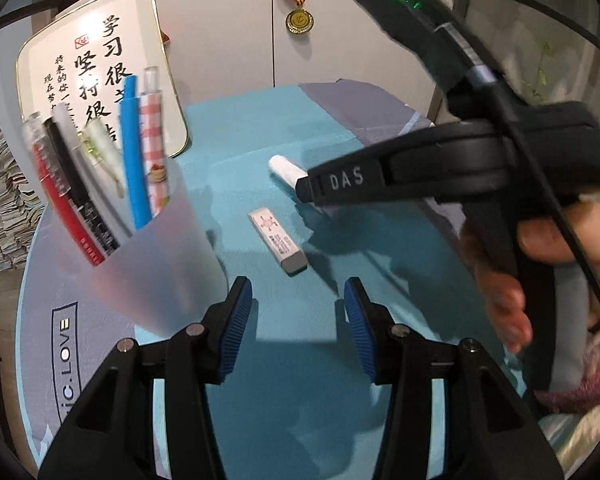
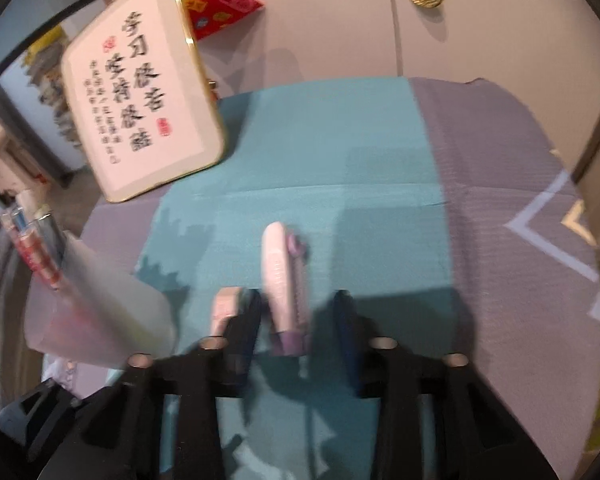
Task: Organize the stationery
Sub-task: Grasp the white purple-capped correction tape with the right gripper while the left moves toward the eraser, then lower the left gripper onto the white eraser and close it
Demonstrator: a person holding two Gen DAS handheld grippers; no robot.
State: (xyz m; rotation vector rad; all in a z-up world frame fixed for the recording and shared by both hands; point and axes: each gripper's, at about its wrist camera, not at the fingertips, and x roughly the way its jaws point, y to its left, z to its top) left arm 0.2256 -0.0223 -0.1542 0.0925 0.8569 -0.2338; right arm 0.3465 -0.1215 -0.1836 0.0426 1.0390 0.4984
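Note:
My left gripper [image 1: 299,312] hangs open over the teal mat [image 1: 300,400] with nothing between its blue pads [image 1: 238,320]. Just beyond it lies a white and grey eraser [image 1: 278,240], and to its left stands a frosted cup [image 1: 156,264] holding several pens. A hand holds my right gripper [image 1: 306,192], which points down at a white pen-like stick [image 1: 285,169]. In the blurred right wrist view that pale pink-white stick [image 2: 282,280] lies on the mat between the fingers of the right gripper [image 2: 298,316]. A gap shows beside the right finger. The eraser [image 2: 224,308] sits just left of them.
A gold-framed calligraphy board [image 1: 100,80] leans at the back left behind the cup. A medal [image 1: 299,21] hangs on the wall. Stacked papers [image 1: 0,200] stand off the table's left edge. The mat's right side [image 2: 500,220] is grey-purple.

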